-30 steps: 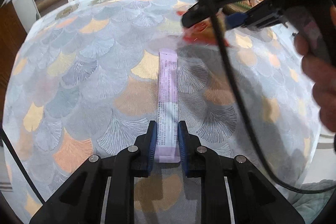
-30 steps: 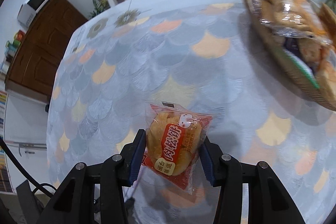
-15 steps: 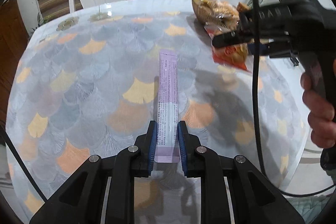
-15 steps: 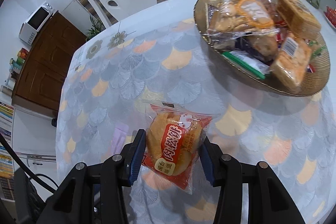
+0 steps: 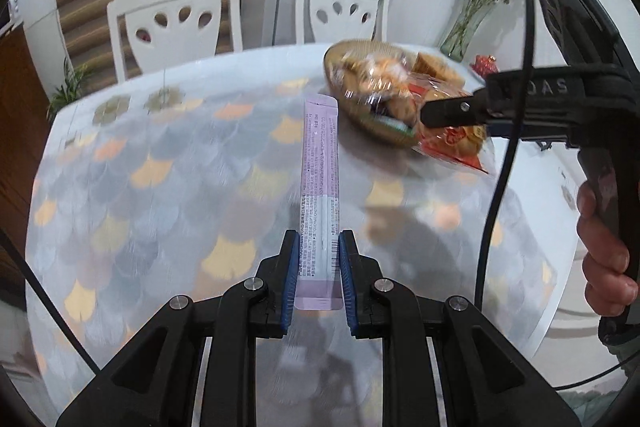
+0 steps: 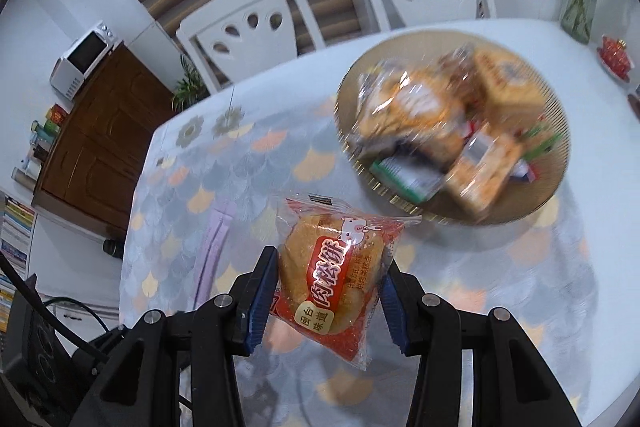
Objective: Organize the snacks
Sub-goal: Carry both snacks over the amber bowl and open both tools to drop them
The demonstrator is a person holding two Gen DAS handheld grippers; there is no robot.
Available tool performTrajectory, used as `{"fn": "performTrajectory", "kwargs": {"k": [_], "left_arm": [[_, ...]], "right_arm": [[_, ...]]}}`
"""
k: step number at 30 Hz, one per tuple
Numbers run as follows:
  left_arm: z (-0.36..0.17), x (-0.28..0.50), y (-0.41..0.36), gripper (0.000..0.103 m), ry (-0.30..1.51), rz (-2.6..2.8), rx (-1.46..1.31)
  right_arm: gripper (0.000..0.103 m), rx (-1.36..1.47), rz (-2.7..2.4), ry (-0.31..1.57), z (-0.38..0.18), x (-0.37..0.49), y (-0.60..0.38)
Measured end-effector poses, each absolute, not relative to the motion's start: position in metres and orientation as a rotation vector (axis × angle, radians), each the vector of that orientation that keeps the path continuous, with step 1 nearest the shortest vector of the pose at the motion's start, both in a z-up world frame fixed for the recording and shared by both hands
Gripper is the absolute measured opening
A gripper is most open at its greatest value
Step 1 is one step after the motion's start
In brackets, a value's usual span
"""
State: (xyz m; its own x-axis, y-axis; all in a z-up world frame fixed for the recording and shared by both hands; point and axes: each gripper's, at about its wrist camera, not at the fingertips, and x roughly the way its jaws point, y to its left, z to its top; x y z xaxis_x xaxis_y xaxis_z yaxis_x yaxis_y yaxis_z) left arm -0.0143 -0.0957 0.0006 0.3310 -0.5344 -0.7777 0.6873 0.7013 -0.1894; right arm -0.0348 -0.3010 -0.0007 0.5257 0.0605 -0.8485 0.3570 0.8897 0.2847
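Left gripper: your left gripper (image 5: 319, 279) has its blue pads closed against the two long edges of the purple stick packet (image 5: 319, 195), gripping it near its lower end. The packet juts forward from the jaws, above the table.

Right gripper: your right gripper (image 6: 326, 291) is clamped on the red pork-floss cake packet (image 6: 340, 275). The jaws stand fairly wide because the cake is thick, and the pads press the wrapper on both sides. From the left wrist view the same packet (image 5: 452, 143) hangs at the near edge of the tray.

Table: the fan-patterned tablecloth (image 5: 160, 187) lies under both tools, and no other loose snack shows on the near part.

Snack tray: the round golden tray (image 6: 556, 131) sits further back on the right, already piled with wrapped cakes and biscuits. It is blurred, so you cannot read each item.

Background: white chairs (image 6: 256, 23) stand behind the table, a vase (image 5: 464, 35) of dried flowers at the far right.

Step in hand: by my reading you are carrying both packets toward the tray, the right one nearest arrival.

Next move: bring the cake over a free patch inside the rim, lower it, then open the jaws. Follow with the stick packet, laid flat so that it does not slide off the pile.
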Motion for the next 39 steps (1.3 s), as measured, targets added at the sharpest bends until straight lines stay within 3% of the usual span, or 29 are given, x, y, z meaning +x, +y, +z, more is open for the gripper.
{"fn": "performTrajectory", "kwargs": {"k": [14,28,29,31,32,39], "left_arm": [[0.033,0.034,-0.237,0.017,0.824,-0.890,0.238],[0.017,0.054,-0.334,0.019,0.860,-0.895,0.223],[0.016,0.055,-0.337,0.019,0.870,-0.899,0.217],[0.012,0.060,-0.342,0.043,0.916,-0.898,0.205],[0.009,0.062,-0.344,0.061,0.943,-0.887,0.197],[0.012,0.059,-0.327,0.062,0.949,-0.881,0.132]], "right_arm": [[0.047,0.385,-0.373,0.873,0.051,-0.033,-0.443],[0.047,0.518,-0.378,0.911,0.022,-0.002,-0.552],[0.052,0.531,-0.369,0.923,0.018,0.000,-0.555],[0.057,0.585,-0.346,0.933,0.010,0.000,-0.560],[0.057,0.610,-0.350,0.933,0.006,-0.001,-0.564],[0.057,0.678,-0.335,0.925,0.000,-0.017,-0.572]]}}
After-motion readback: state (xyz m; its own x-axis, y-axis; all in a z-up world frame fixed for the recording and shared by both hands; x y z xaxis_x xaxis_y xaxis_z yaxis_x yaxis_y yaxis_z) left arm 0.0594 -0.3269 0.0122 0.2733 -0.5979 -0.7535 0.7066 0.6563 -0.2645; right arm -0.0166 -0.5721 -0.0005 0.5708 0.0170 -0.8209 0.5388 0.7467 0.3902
